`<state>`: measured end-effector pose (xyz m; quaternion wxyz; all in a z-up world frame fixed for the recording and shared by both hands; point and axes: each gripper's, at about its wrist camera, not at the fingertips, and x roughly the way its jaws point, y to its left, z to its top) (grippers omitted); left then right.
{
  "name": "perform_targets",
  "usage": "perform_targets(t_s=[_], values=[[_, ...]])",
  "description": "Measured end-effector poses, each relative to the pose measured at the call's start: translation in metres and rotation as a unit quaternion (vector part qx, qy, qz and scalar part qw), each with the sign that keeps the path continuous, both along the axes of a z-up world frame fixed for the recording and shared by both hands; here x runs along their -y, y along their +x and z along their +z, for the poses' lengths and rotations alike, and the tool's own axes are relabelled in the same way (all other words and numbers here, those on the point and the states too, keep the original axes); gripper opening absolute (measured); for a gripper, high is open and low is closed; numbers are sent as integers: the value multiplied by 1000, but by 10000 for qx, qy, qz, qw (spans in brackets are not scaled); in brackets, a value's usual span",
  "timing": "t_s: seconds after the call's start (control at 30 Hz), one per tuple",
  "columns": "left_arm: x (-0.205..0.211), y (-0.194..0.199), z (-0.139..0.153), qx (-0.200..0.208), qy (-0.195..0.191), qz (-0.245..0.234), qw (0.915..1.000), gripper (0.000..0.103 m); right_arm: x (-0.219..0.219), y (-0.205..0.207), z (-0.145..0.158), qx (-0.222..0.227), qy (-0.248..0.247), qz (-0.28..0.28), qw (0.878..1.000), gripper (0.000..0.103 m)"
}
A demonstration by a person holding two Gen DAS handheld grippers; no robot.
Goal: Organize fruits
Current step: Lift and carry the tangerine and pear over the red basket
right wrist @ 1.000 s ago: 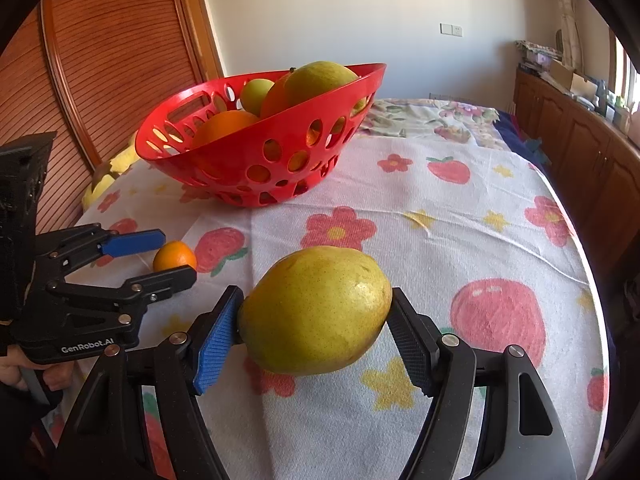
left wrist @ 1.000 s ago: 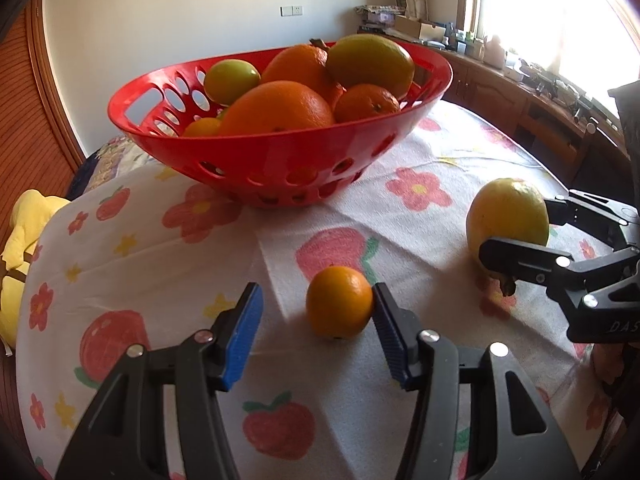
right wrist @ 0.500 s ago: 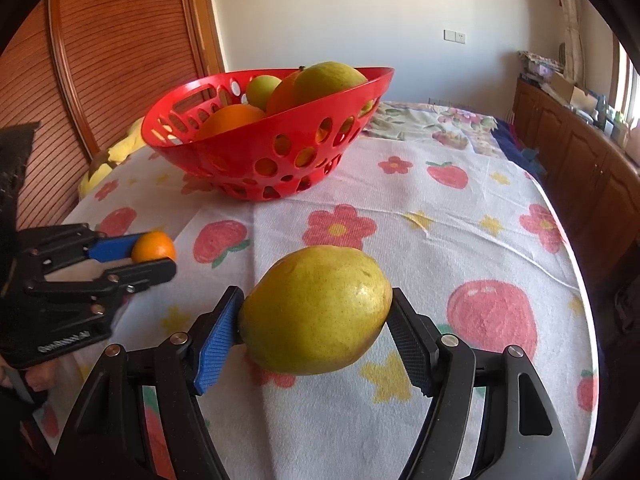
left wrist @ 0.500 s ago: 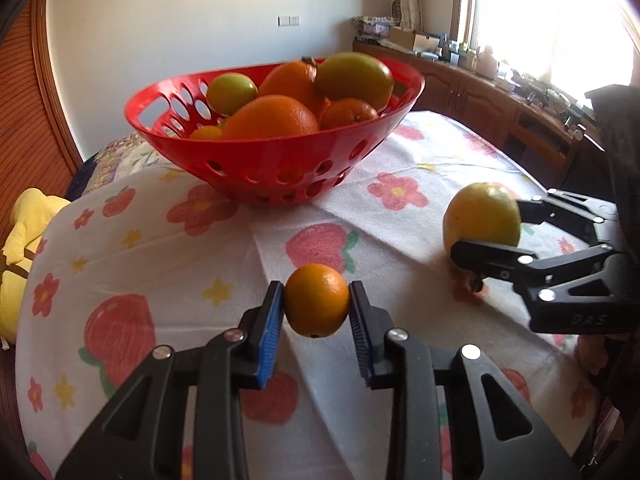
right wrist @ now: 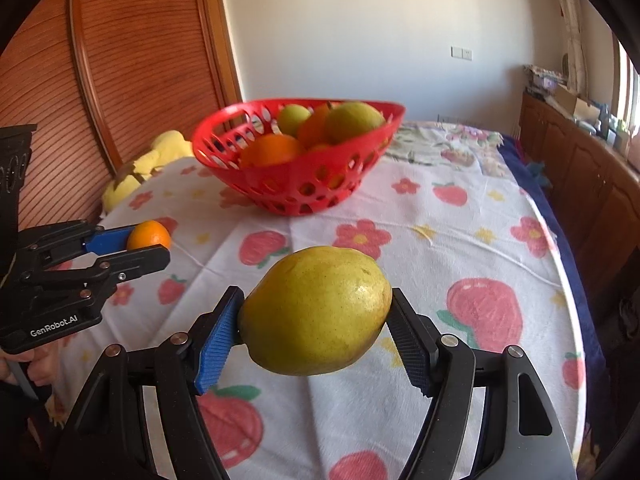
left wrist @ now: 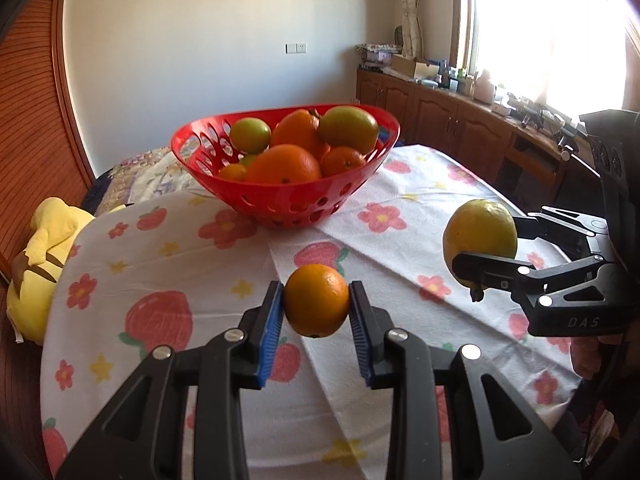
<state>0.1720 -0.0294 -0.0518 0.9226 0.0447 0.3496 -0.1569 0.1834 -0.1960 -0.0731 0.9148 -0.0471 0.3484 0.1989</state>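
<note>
My left gripper (left wrist: 317,312) is shut on a small orange (left wrist: 317,300) and holds it above the tablecloth. It also shows in the right wrist view (right wrist: 149,235). My right gripper (right wrist: 316,326) is shut on a large yellow-green pear (right wrist: 316,310), also lifted off the table; the pear shows at the right of the left wrist view (left wrist: 480,230). A red perforated basket (left wrist: 288,196) with several oranges and green-yellow fruits stands at the far middle of the table, beyond both grippers. The basket shows in the right wrist view too (right wrist: 296,188).
The round table wears a white cloth (left wrist: 168,264) printed with flowers and strawberries. A yellow plush toy (left wrist: 40,248) lies off the table's left edge. Wooden cabinets (right wrist: 580,184) run along the right wall, and a slatted wooden door (right wrist: 132,60) stands at the left.
My left gripper closed on the small orange and lifted it off the cloth. Both grippers have risen and drawn back, so the basket looks lower and farther. The right gripper kept hold of the pear.
</note>
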Motion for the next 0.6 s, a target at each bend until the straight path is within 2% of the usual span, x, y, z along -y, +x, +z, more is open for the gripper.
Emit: perform_targets(t_s=[0.23,0.6], values=[[-4,-9,19,225,-79,41,9997,30,-5,-10,17,168,51,147,9997,74],[-20,0,38,437,-69,199,9988,30,-15,-10,35,308,43,329,9990,74]])
